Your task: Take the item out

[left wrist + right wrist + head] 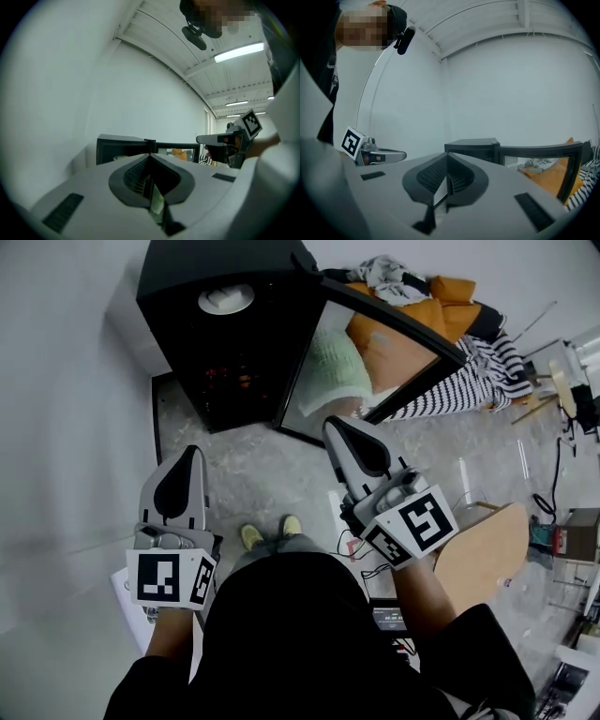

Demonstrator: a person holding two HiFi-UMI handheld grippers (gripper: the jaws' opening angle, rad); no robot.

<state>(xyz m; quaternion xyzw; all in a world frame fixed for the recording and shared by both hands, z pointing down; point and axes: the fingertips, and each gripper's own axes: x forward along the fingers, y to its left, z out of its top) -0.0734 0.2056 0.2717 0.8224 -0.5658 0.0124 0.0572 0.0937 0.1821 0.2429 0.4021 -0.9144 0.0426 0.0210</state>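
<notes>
A black cabinet (220, 343) stands on the floor ahead of me, its glass door (375, 357) swung open to the right. A white round item (226, 299) shows in the upper part of its dark opening. In the left gripper view the cabinet (122, 147) lies straight ahead. My left gripper (194, 456) is shut and empty, short of the cabinet and to the left. My right gripper (331, 424) is also shut and empty, with its tip near the door's lower edge. Both point level, their jaw tips meeting at the left gripper (150, 156) and the right gripper (447, 157).
A white wall (66, 427) runs along the left. Orange and striped fabrics (450, 334) are piled behind the door. A round wooden board (483, 554) and cables lie at the right. My feet in yellow shoes (267, 532) stand on the grey floor.
</notes>
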